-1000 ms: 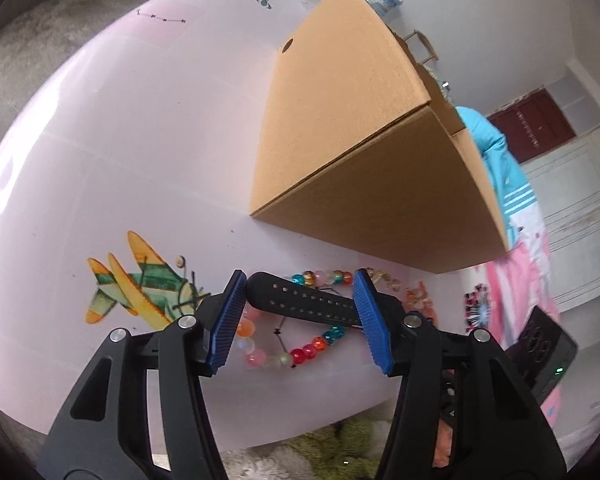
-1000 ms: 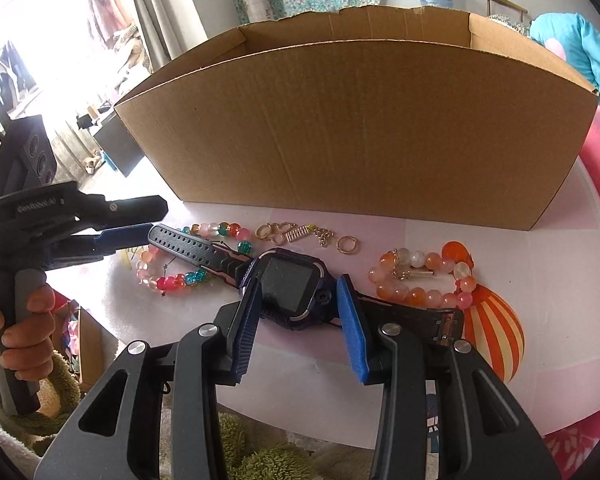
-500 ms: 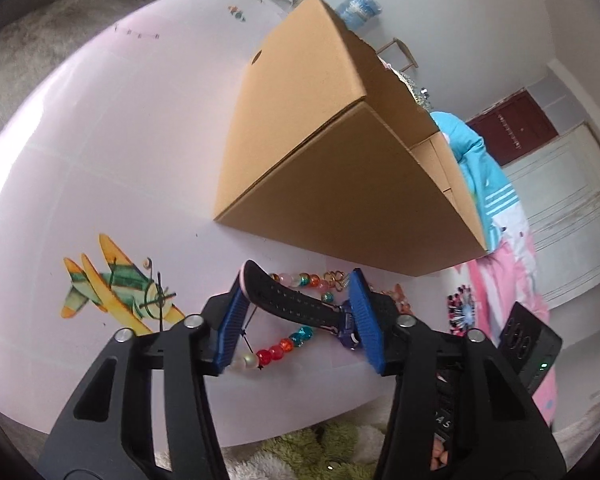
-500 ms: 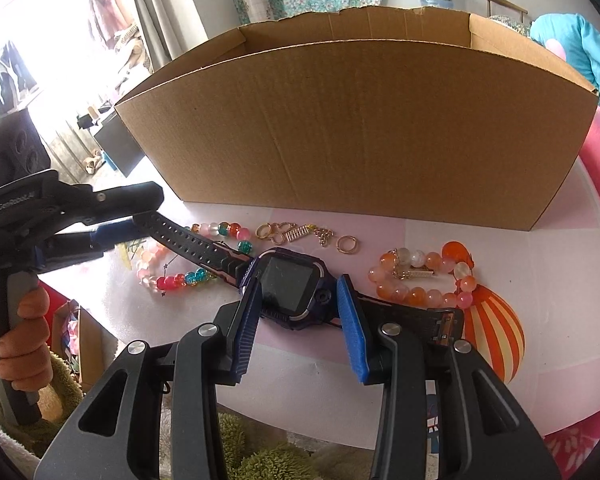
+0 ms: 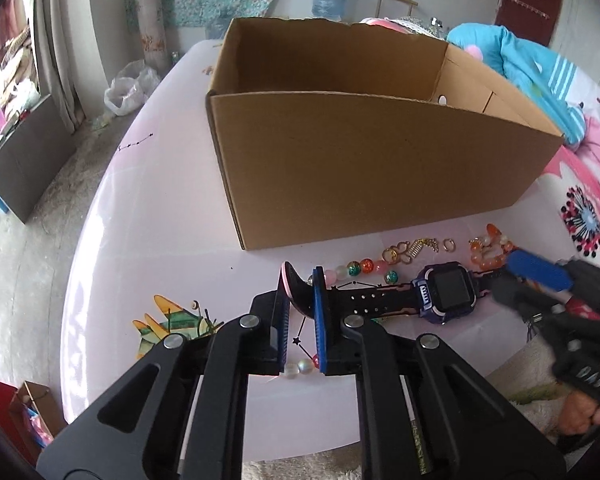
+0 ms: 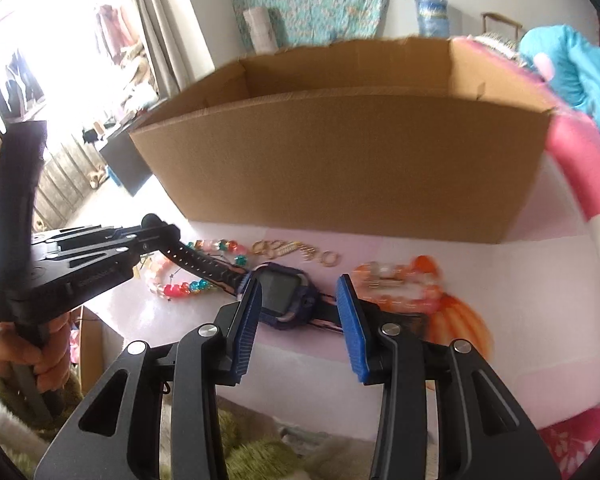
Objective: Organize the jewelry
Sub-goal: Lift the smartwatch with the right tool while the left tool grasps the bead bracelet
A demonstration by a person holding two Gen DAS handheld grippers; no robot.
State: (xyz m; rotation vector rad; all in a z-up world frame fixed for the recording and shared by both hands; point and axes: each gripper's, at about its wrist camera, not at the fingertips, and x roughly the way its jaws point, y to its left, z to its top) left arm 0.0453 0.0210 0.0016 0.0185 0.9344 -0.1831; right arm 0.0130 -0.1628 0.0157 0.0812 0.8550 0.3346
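Note:
A purple smartwatch [image 5: 448, 292] with a black strap [image 5: 364, 300] lies in front of an open cardboard box [image 5: 360, 160] on a pale pink table. My left gripper [image 5: 301, 276] is closing, and its blue pads press on the strap's upturned free end. In the right wrist view the watch body [image 6: 284, 296] sits between the pads of my right gripper [image 6: 300, 284], against the left pad, with the strap running behind the right pad. A bracelet of coloured beads [image 5: 366, 266] lies under the strap. An orange bead bracelet [image 6: 400, 280] and gold rings on a chain [image 6: 284, 248] lie nearby.
The box [image 6: 340, 160] stands close behind the jewelry, its inside bare where I can see it. The table [image 5: 148, 208] carries an airplane print [image 5: 172, 324] and a balloon print [image 6: 460, 320]. Green fuzzy fabric lies past its near edge. A hand [image 6: 16, 356] grips the left tool.
My left gripper has rolled upright and its jaws have narrowed from wide apart to pinching the strap's end. My right gripper has risen a little, with the watch still between its pads.

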